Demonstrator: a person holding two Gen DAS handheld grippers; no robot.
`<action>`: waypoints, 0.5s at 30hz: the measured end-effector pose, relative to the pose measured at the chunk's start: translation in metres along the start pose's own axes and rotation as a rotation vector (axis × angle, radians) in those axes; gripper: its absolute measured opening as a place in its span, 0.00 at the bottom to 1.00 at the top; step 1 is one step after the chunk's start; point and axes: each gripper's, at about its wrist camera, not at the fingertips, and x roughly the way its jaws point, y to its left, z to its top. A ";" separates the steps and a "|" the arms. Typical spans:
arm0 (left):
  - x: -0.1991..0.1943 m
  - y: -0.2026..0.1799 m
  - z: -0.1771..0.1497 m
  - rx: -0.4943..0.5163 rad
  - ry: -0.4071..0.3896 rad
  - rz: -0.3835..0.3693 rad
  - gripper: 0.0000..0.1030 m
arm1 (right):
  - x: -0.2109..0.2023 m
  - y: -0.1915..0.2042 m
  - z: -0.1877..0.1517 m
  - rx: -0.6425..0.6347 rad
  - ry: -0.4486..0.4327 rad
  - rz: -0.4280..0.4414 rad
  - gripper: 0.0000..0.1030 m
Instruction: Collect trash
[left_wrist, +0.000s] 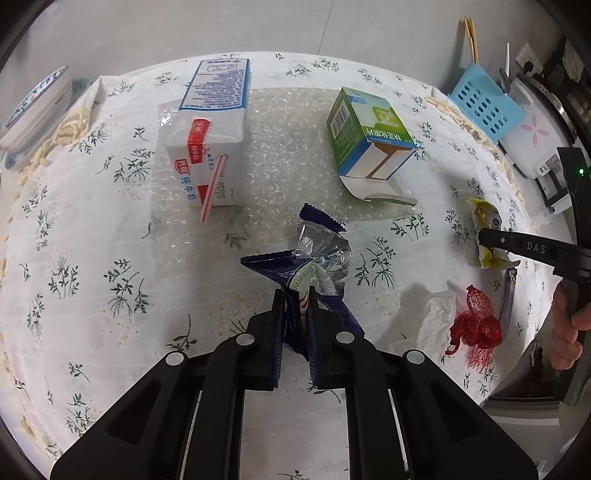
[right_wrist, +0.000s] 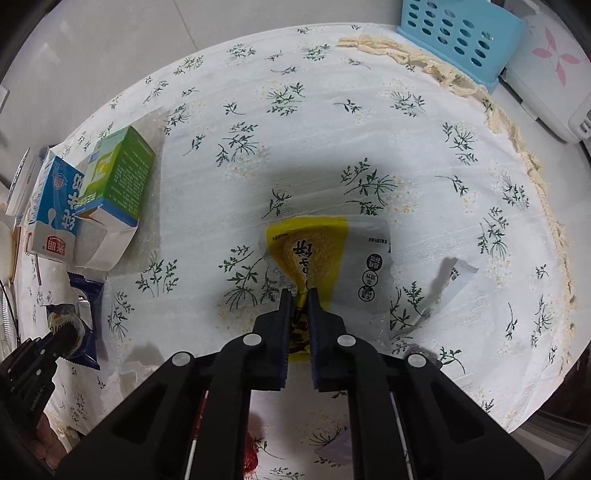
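A: What is on the left side?
B: The left gripper (left_wrist: 297, 291) is clenched on the blue wrapper (left_wrist: 314, 258), before the milk carton (left_wrist: 210, 136) on the tablecloth (left_wrist: 92, 240).
A: And on the right?
B: The right gripper (right_wrist: 298, 291) pinches the yellow wrapper (right_wrist: 314, 247), which lies on the cloth.

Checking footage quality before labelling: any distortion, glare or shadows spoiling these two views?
Left wrist view: fisheye bends the floral-clothed table round; glare on the crinkled silver-and-blue foil wrapper. Right wrist view: same curvature, dark corners; the right claw shadows the yellow-and-white plastic snack wrapper. Both sharp.
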 end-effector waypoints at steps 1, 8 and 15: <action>-0.001 0.001 0.000 -0.002 -0.002 0.001 0.10 | -0.003 0.000 -0.001 -0.001 -0.008 -0.004 0.08; -0.011 0.006 -0.004 -0.026 -0.020 -0.017 0.09 | -0.030 -0.004 -0.011 -0.013 -0.048 -0.004 0.07; -0.023 0.003 -0.009 -0.032 -0.051 -0.036 0.09 | -0.061 -0.002 -0.019 -0.032 -0.086 -0.012 0.02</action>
